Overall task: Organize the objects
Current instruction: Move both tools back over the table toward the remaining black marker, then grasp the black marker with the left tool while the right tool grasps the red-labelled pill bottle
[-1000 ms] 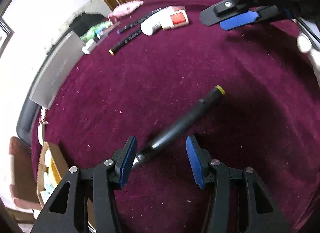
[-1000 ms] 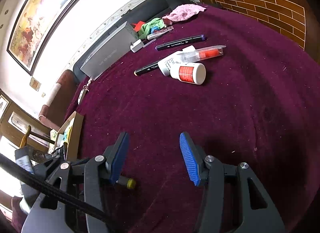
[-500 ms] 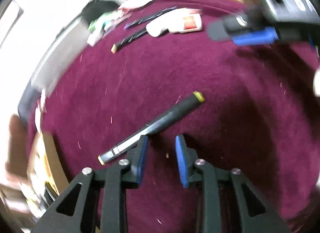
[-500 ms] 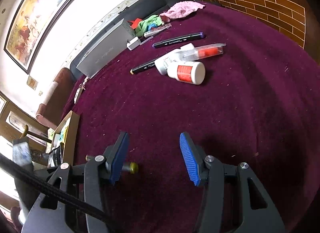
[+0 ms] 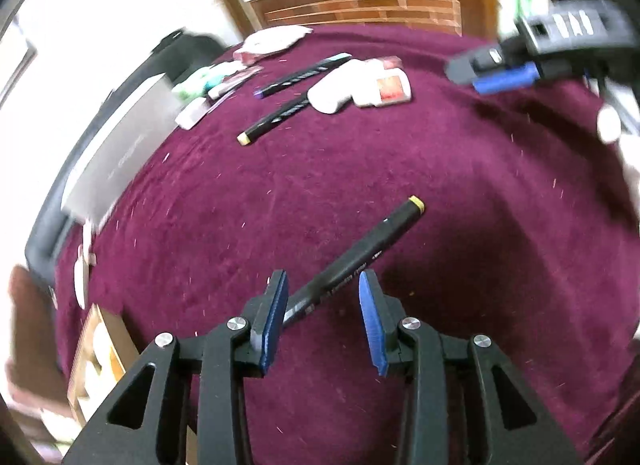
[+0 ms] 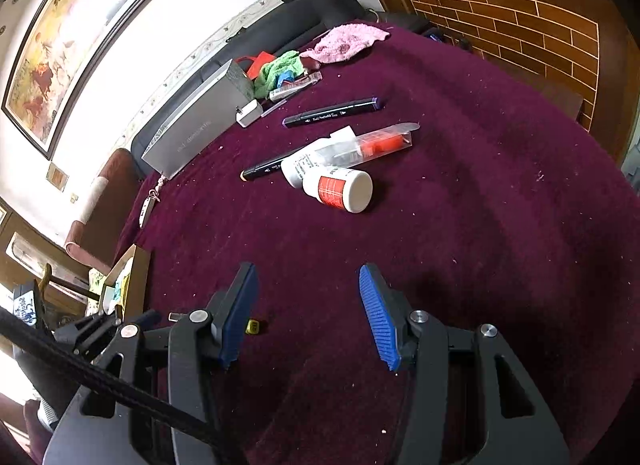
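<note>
A black marker with a yellow cap (image 5: pixel 360 257) lies on the maroon cloth (image 5: pixel 320 185). Its near end passes between the pads of my left gripper (image 5: pixel 323 315), which is open around it without clamping it. My right gripper (image 6: pixel 306 315) is open and empty; the marker's yellow cap (image 6: pixel 253 326) peeks out beside its left finger. Farther off lie a purple-tipped marker (image 6: pixel 332 113), another black marker (image 6: pixel 266 167), a white bottle with a red label (image 6: pixel 340 189) and a clear tube with red contents (image 6: pixel 372 145). The right gripper also shows in the left wrist view (image 5: pixel 504 77).
A silver box (image 6: pixel 196 129) stands at the far edge with a white charger (image 6: pixel 249 113), green and pink cloths (image 6: pixel 344 45) beside it. A cardboard box (image 6: pixel 124 285) sits off the table's left edge. A brick-patterned cabinet (image 6: pixel 520 25) is behind.
My left gripper closed partly and shifted off the marker, then reopened with the marker's near end between its pads. The right gripper stayed open and nearly still.
</note>
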`<action>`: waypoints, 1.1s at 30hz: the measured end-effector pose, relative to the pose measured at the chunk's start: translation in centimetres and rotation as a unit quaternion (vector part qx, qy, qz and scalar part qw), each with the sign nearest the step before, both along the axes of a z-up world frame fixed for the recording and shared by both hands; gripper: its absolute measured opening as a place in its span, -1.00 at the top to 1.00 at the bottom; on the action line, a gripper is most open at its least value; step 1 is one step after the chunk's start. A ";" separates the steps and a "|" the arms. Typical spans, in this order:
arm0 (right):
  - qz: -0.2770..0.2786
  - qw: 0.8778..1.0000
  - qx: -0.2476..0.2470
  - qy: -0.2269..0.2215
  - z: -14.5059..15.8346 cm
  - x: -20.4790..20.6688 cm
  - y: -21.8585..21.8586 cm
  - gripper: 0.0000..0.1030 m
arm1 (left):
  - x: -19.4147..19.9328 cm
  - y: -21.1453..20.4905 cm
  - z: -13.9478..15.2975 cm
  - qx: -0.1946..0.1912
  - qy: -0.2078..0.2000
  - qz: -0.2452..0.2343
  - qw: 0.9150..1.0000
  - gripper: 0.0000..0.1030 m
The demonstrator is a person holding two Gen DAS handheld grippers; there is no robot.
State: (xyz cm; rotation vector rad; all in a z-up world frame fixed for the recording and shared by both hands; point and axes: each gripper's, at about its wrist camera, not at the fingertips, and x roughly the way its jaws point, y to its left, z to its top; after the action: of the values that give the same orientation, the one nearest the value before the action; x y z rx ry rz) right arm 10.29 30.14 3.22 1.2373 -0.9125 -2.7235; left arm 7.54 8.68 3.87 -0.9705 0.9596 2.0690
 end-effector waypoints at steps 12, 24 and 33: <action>-0.007 1.000 0.001 -0.010 -0.4 -0.9 1.7 0.00 | -2.4 2.1 -1.9 -0.044 -0.115 0.029 0.992 1.00; 0.020 0.998 0.058 -0.024 0.6 -5.9 2.8 0.00 | -2.0 -3.9 3.3 0.162 -0.156 0.164 0.961 0.99; 0.082 0.984 0.130 -0.093 -3.2 -12.3 0.0 -0.04 | -1.7 -7.8 4.3 0.193 -0.125 0.207 0.951 0.72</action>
State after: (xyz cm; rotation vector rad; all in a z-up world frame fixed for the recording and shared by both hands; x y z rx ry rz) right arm -1.99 30.13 0.02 1.5560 -0.4483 -2.6933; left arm 5.81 0.92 8.15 -1.2548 0.2129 2.2764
